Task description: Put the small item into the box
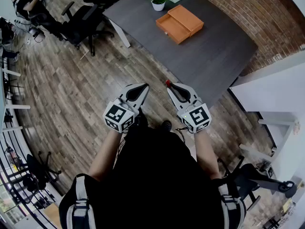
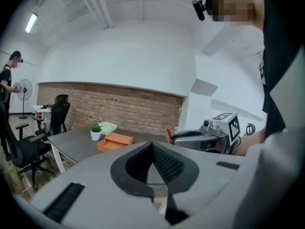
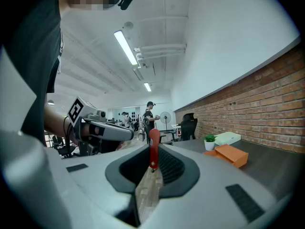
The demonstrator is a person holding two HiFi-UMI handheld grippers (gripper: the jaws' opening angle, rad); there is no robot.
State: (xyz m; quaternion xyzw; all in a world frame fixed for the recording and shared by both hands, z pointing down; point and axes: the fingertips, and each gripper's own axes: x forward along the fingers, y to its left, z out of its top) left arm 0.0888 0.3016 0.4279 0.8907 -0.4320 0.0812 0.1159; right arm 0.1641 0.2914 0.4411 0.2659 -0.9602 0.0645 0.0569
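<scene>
Fingers first: found those [image 2: 138, 164] of the left gripper [image 2: 152, 143] pressed together tip to tip with nothing between them. Marked it as empty and idle, held out over the wood floor [image 1: 71, 89] just short of the table [image 1: 214, 56].

Moving right, found the right gripper [image 3: 152, 149] closed to a narrow gap on the small item [image 3: 153, 137], a slim red piece standing upright between the pads and poking above the tips. Saw its red end from the head view too, near the table's near edge.

Located the box [image 1: 179, 24], orange and lying open, towards the far end of the table near a potted plant [image 1: 158, 0], well apart from both grippers. Could make out nothing inside it; too small to say for certain.

Judged pick-up as done: item clear of any surface and pinched. Judged as outstanding: carrying it across the table, lowering it into the open box, letting go. Rated progress as early to middle.
</scene>
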